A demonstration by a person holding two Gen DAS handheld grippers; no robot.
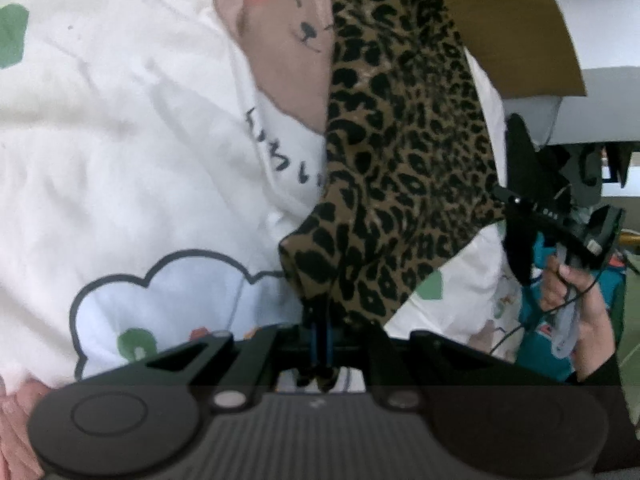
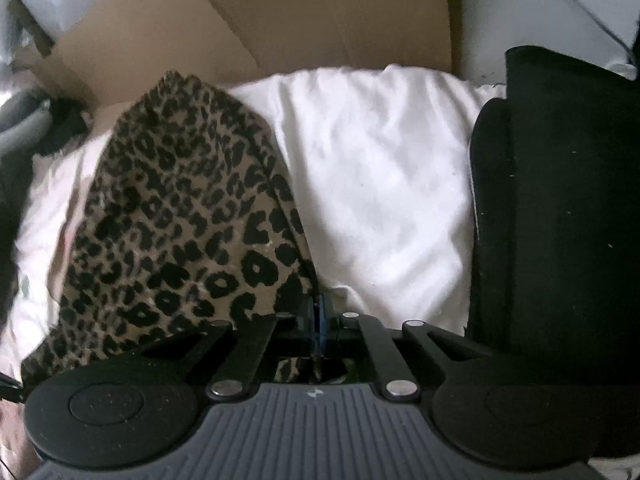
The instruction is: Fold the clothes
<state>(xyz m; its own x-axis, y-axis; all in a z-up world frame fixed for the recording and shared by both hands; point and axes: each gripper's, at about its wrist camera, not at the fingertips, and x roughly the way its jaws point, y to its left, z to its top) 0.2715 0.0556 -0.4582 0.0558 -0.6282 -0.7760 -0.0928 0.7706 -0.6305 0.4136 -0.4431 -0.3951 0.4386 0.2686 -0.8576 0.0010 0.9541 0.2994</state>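
Note:
A leopard-print garment (image 1: 400, 152) hangs stretched above the bed, brown with black spots. My left gripper (image 1: 318, 320) is shut on its lower corner, the blue pads pinching the cloth. In the left wrist view the right gripper (image 1: 516, 208) holds the garment's other corner at the right, with a person's hand (image 1: 576, 292) on its handle. In the right wrist view the leopard-print garment (image 2: 176, 224) drapes to the left, and my right gripper (image 2: 318, 312) is shut on its edge.
A white bedsheet (image 1: 120, 140) printed with a cloud, green dots and a pink bear lies underneath. A white pillow (image 2: 380, 184) sits ahead of the right gripper, a black cushion (image 2: 560, 200) to its right. Brown cardboard (image 2: 260, 20) stands behind.

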